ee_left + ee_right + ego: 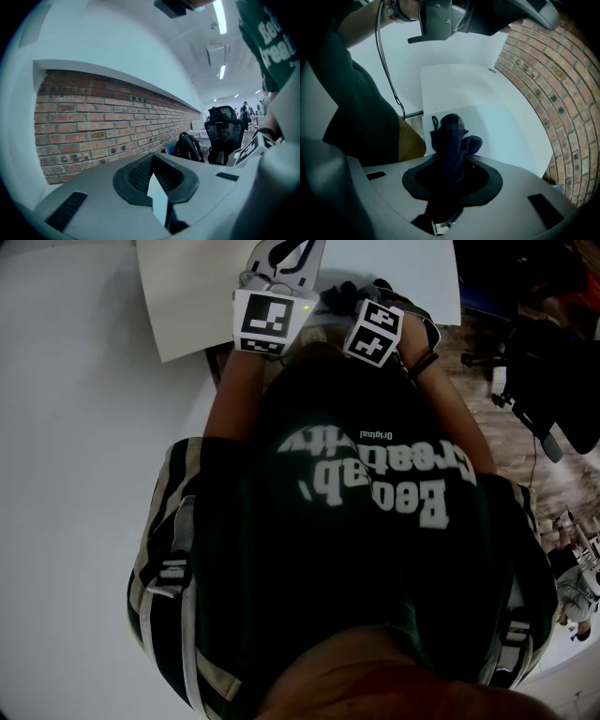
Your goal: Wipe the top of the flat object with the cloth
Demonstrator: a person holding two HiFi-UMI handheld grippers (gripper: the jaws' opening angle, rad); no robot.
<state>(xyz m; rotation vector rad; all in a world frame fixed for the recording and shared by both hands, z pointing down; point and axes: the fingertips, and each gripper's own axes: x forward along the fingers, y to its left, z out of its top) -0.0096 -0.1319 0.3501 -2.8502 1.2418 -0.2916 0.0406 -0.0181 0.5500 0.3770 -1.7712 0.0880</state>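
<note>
The flat object is a thin white board (187, 296), seen at the top of the head view, just beyond my chest. My left gripper (279, 259) is shut on the board's near edge. In the left gripper view only a white sliver of the board (157, 199) shows, clamped in the left gripper (157, 187). My right gripper (449, 166) is shut on a dark navy cloth (451, 138), which stands up bunched from the jaws over the board's white face (497, 126). In the head view the right gripper (361, 298) is close beside the left one.
A red brick wall (93, 126) runs along one side. A black office chair (225, 129) and a dark backpack (188, 146) stand further off. Another black chair (553, 371) is on the wooden floor (478, 362) to my right. A white table (75, 474) lies at my left.
</note>
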